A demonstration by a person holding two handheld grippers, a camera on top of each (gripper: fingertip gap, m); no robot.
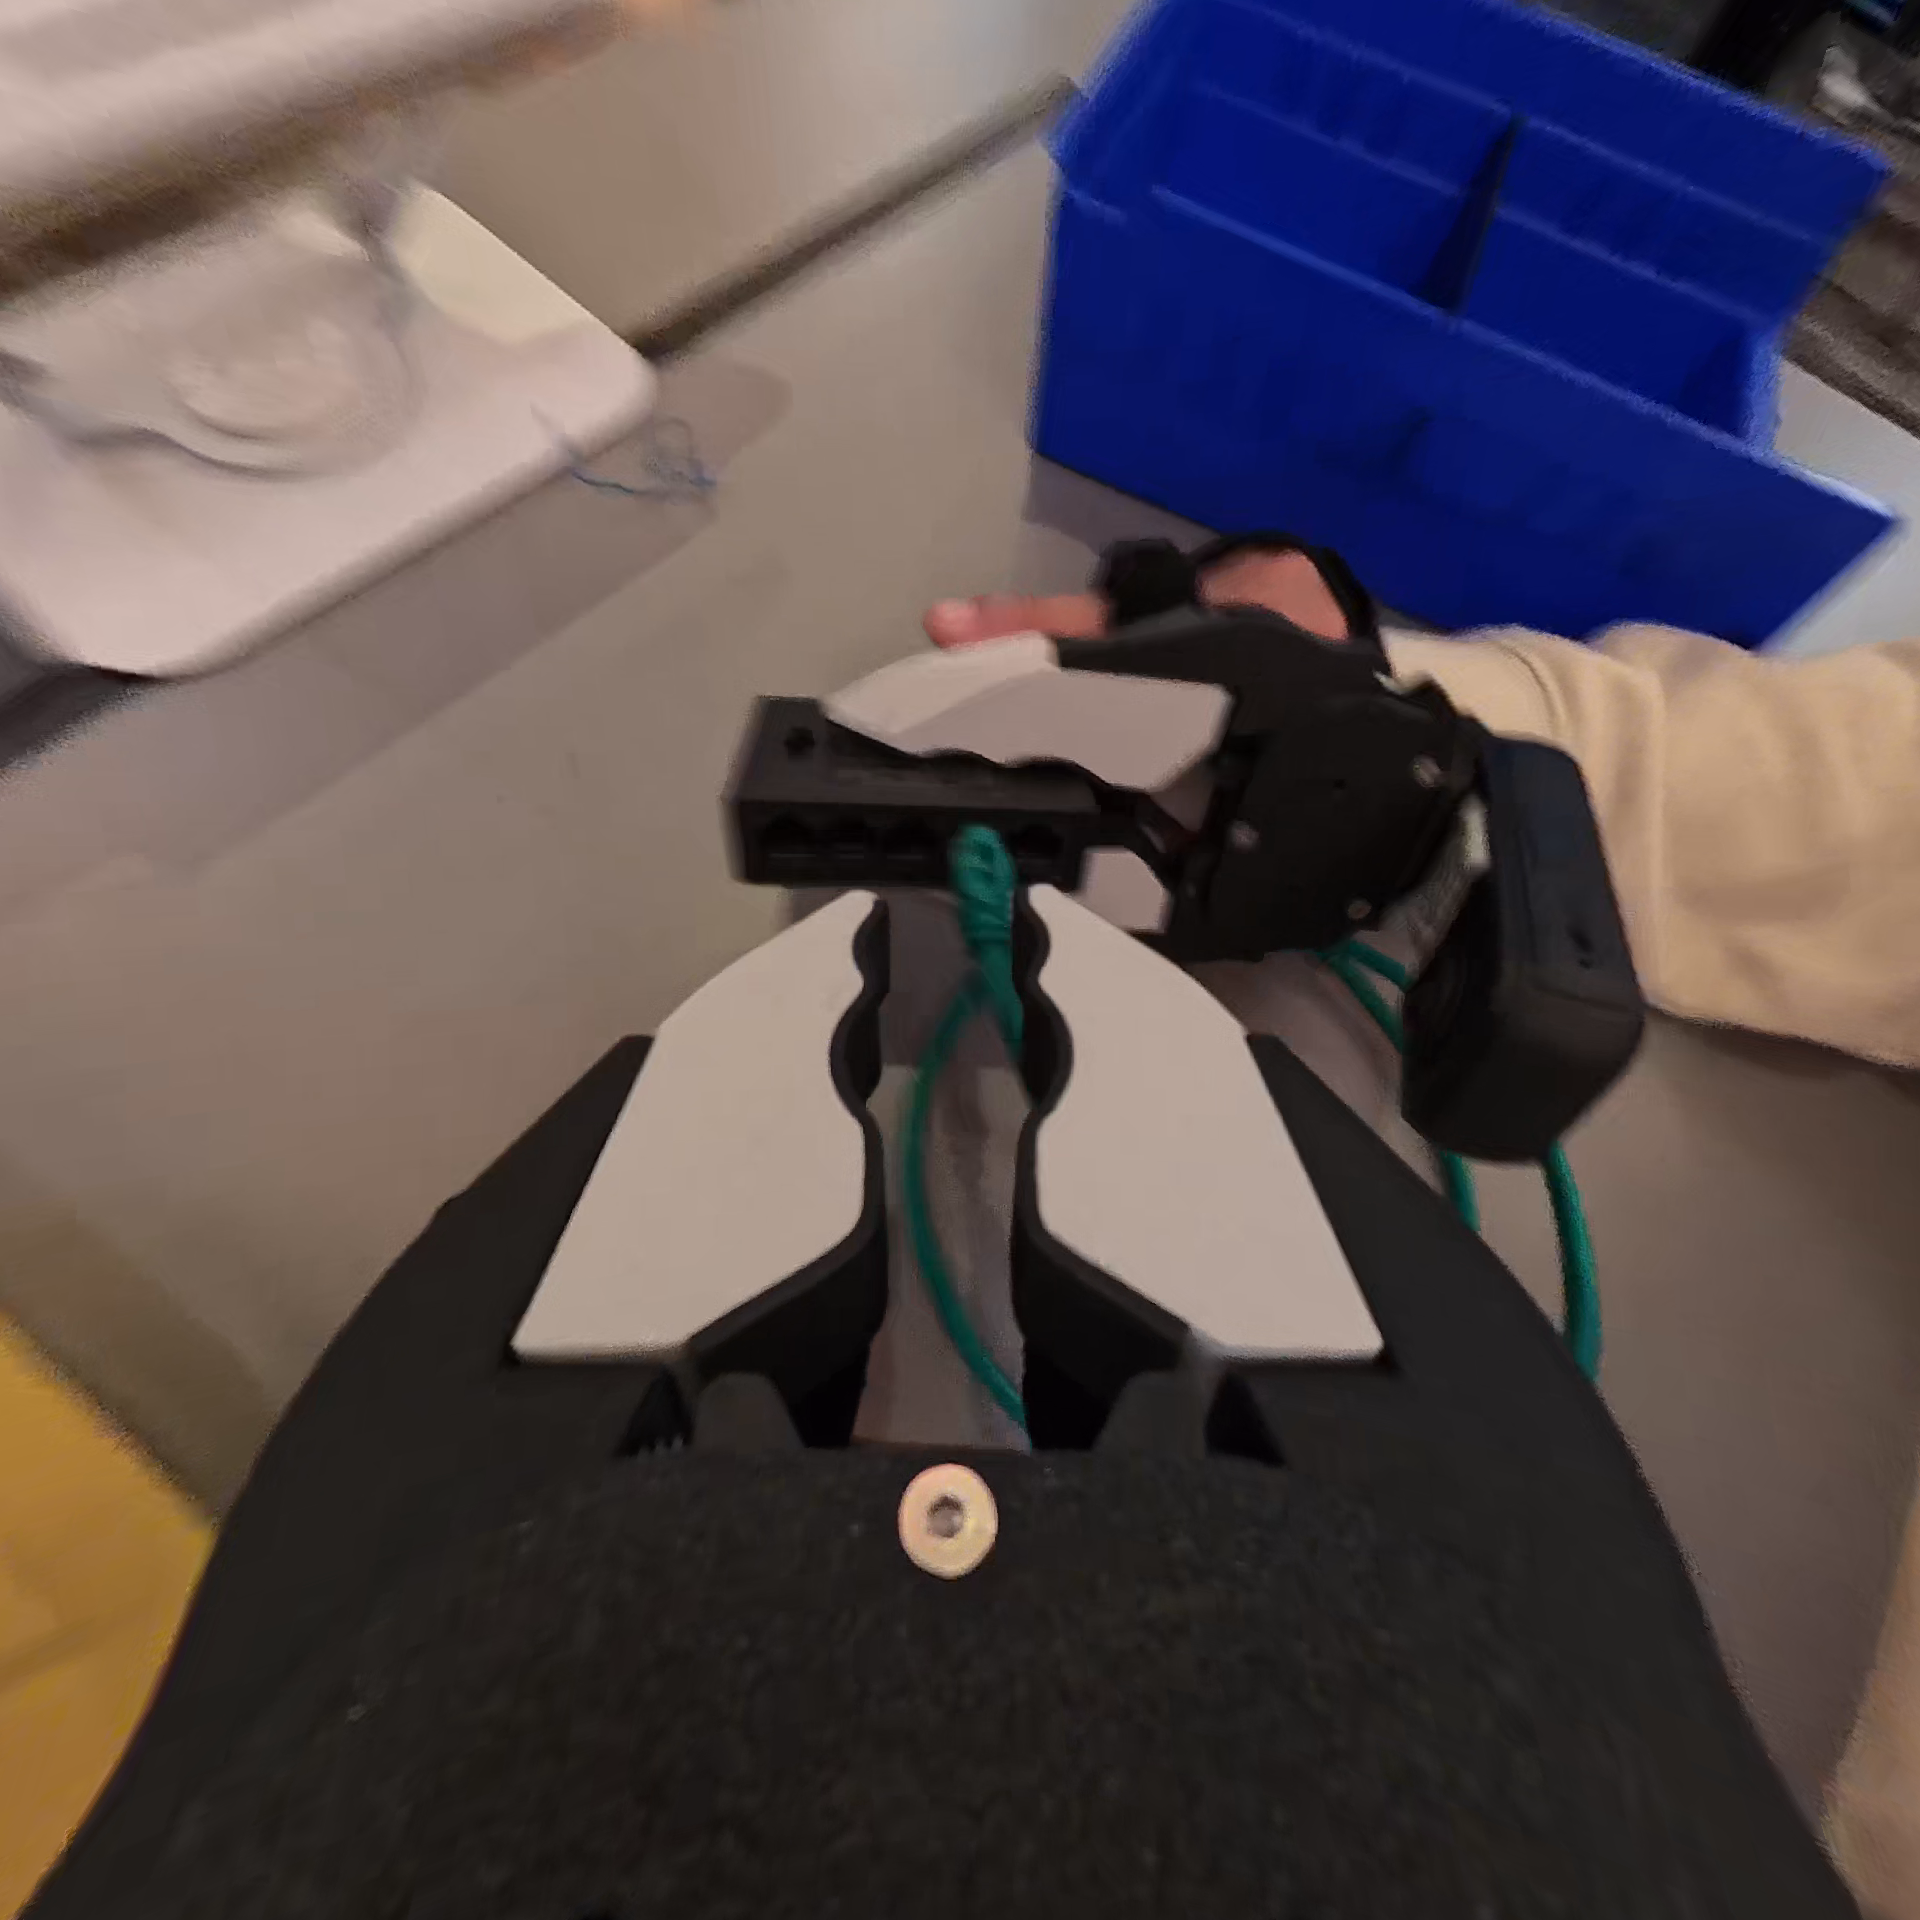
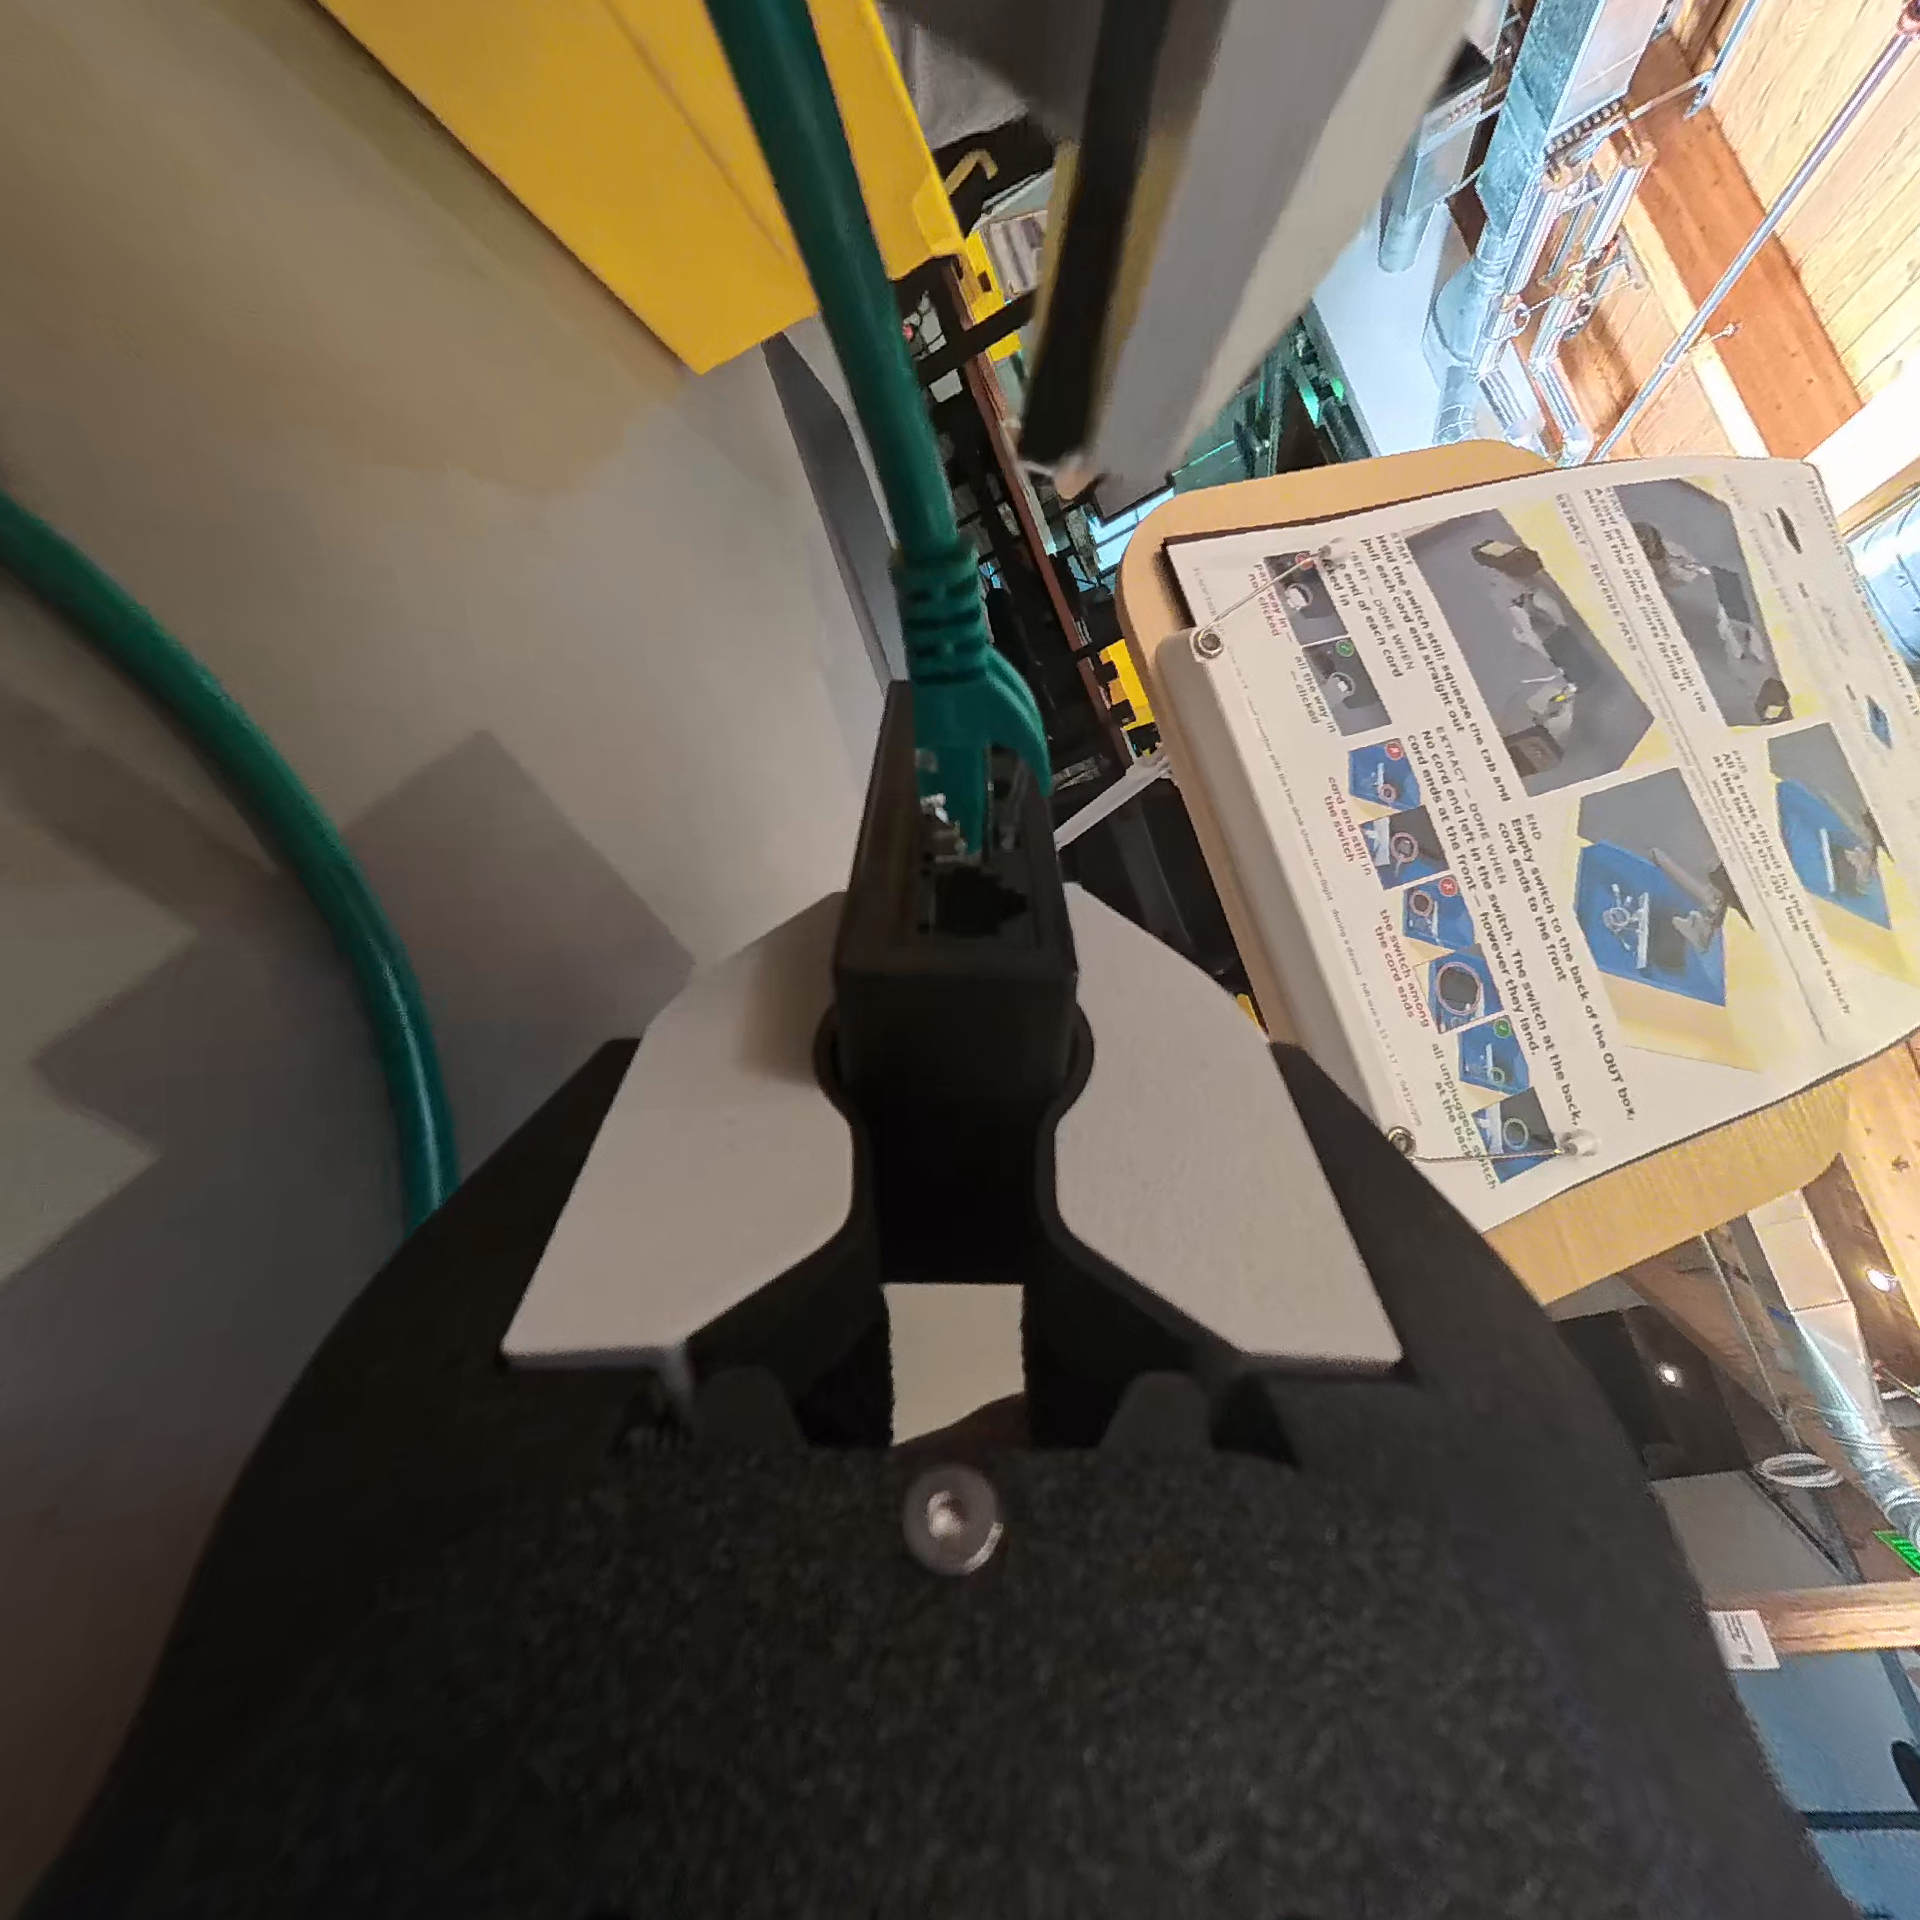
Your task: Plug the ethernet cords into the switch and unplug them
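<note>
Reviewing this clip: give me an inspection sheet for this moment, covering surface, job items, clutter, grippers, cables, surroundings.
Surface: pale grey table, bare near the work.
Job's things: black switch held above the table; one green ethernet cord plugged in, other ports look empty.
Clutter: divided blue bin; white tray, blurred; yellow bin.
Grippers: right gripper shut on the switch; left gripper open, jaws either side of the cord.
Cables: green cord loops down under the right gripper.
Surroundings: instruction sheet on a wooden board.
</note>
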